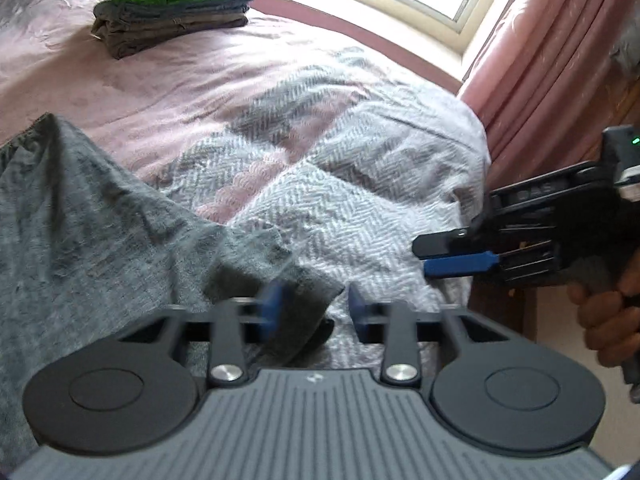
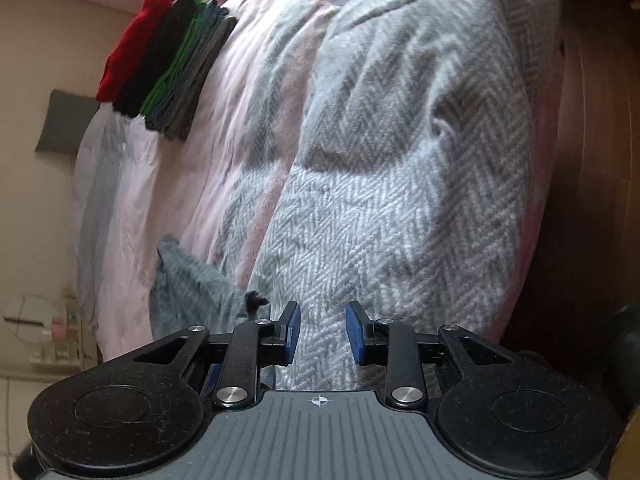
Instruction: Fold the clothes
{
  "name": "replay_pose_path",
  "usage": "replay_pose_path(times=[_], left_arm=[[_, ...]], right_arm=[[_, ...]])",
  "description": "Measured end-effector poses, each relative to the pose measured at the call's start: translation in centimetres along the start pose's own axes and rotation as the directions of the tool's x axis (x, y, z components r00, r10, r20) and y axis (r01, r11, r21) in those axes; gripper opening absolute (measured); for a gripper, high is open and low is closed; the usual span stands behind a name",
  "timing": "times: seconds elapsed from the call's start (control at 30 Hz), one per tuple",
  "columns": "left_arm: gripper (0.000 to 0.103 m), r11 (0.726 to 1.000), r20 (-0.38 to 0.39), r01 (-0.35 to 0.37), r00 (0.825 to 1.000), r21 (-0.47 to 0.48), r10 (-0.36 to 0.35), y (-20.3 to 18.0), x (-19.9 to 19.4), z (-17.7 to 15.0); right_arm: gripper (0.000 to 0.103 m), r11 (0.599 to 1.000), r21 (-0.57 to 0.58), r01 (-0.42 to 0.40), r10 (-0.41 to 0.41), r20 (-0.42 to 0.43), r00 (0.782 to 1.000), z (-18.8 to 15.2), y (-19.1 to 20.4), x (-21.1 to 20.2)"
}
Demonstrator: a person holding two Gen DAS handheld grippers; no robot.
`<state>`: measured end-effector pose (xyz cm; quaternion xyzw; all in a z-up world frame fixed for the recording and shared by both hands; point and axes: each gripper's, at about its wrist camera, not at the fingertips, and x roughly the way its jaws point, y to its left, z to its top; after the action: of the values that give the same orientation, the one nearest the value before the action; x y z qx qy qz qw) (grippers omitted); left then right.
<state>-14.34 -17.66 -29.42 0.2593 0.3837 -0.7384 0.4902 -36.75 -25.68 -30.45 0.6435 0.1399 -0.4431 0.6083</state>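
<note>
Grey cloth lies between the spread fingers of our left gripper (image 1: pixel 313 308), a corner against the left pad only, so nothing is pinched. Our right gripper (image 2: pixel 323 330) is spread too and holds nothing. This grey garment (image 1: pixel 92 216) lies crumpled and only partly folded on the bed (image 1: pixel 208 80), so folding is left. Farther off, a stack of folded clothes (image 1: pixel 172 4) already stands.

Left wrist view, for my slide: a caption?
Open left tool at grey garment's corner; right tool alongside.
</note>
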Motion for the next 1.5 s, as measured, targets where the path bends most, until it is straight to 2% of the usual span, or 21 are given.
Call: replay_pose_path(times=[0.07,0.13,0.2,0.3,0.37,0.53,0.6,0.67,0.73,0.77,0.8,0.83,0.87,0.97,1.03,1.1,1.17,1.23,1.33,1.4,1.5], left_arm=[[0.0,0.999,0.003,0.011,1.0,-0.037,-0.011,1.0,0.0,0.0],[0.0,0.994,0.014,0.036,0.999,-0.105,-0.035,2.5,-0.6,0.0],[0.0,0.983,0.026,0.062,0.998,-0.172,-0.058,4.0,-1.1,-0.1],[0.0,0.958,0.048,0.1,0.995,-0.27,-0.091,6.3,-1.9,-0.1],[0.0,0.938,0.063,0.123,0.992,-0.325,-0.109,7.6,-2.4,-0.1],[0.0,0.932,0.065,0.132,0.991,-0.337,-0.117,7.6,-2.1,-0.1],[0.0,0.93,0.068,0.139,0.99,-0.339,-0.123,7.4,-2.0,-0.2],[0.0,0.929,0.07,0.143,0.989,-0.341,-0.127,7.3,-1.9,-0.2],[0.0,0.929,0.071,0.145,0.989,-0.342,-0.129,7.2,-1.8,-0.2],[0.0,0.929,0.071,0.146,0.989,-0.341,-0.129,7.3,-1.7,-0.2],[0.0,0.929,0.071,0.147,0.989,-0.339,-0.131,7.3,-1.7,-0.2],[0.0,0.93,0.07,0.148,0.989,-0.337,-0.132,7.3,-1.7,-0.2],[0.0,0.931,0.069,0.151,0.988,-0.333,-0.135,7.3,-1.7,-0.1],[0.0,0.936,0.059,0.177,0.984,-0.303,-0.167,6.8,-1.6,0.0],[0.0,0.937,0.039,0.203,0.979,-0.285,-0.2,6.1,-1.1,0.1],[0.0,0.937,0.006,0.221,0.974,-0.269,-0.228,5.2,-0.1,0.0],[0.0,0.942,-0.037,0.226,0.97,-0.248,-0.242,4.2,1.1,-0.3],[0.0,0.947,-0.079,0.212,0.968,-0.241,-0.237,3.4,2.4,-0.8],[0.0,0.95,-0.082,0.193,0.972,-0.245,-0.219,3.4,1.8,-1.3],[0.0,0.951,-0.071,0.181,0.976,-0.251,-0.205,3.7,0.9,-1.6],[0.002,0.952,-0.055,0.163,0.982,-0.26,-0.183,4.0,-0.6,-2.0]], right_arm=[[0.029,0.995,-0.103,0.008,-0.009,-0.005,1.0,-0.4,1.0,0.2],[0.029,0.964,-0.264,0.015,-0.021,-0.02,1.0,-1.3,2.8,0.7],[0.029,0.899,-0.436,0.032,-0.048,-0.025,0.999,-2.9,4.9,1.7],[0.029,0.757,-0.651,0.047,-0.081,-0.022,0.997,-5.5,7.7,2.9],[0.029,0.687,-0.725,0.049,-0.093,-0.02,0.995,-7.0,8.5,3.3],[0.029,0.49,-0.869,0.077,-0.145,0.006,0.989,-10.4,9.2,4.3],[0.029,0.441,-0.895,0.072,-0.149,0.007,0.989,-11.3,9.3,4.7],[0.029,0.378,-0.918,0.119,-0.179,0.054,0.982,-12.3,9.4,5.6],[0.029,0.351,-0.921,0.168,-0.183,0.108,0.977,-12.4,9.5,6.7],[0.029,0.366,-0.915,0.167,-0.172,0.11,0.979,-12.1,9.4,7.0],[0.021,0.381,-0.91,0.166,-0.162,0.112,0.98,-11.9,9.4,7.2],[0.008,0.396,-0.903,0.164,-0.151,0.112,0.982,-11.6,9.3,7.4],[0.0,0.427,-0.892,0.148,-0.14,0.097,0.985,-11.1,9.2,7.1],[0.0,0.64,-0.76,0.113,-0.123,0.044,0.991,-9.0,7.4,5.6],[0.0,0.762,-0.64,0.094,-0.121,0.001,0.993,-7.6,5.6,5.2],[0.0,0.862,-0.5,0.077,-0.112,-0.041,0.993,-6.2,3.9,4.7],[0.0,0.936,-0.346,0.062,-0.095,-0.081,0.992,-4.9,2.2,4.2],[0.0,0.972,-0.234,0.038,-0.065,-0.111,0.992,-3.5,0.9,3.7],[0.008,0.975,-0.222,0.023,-0.047,-0.103,0.994,-2.1,1.3,2.8],[0.059,0.974,-0.226,0.004,-0.023,-0.084,0.996,-1.2,2.0,2.4],[0.058,0.95,-0.305,-0.061,0.044,-0.062,0.997,-0.7,4.5,2.8]])
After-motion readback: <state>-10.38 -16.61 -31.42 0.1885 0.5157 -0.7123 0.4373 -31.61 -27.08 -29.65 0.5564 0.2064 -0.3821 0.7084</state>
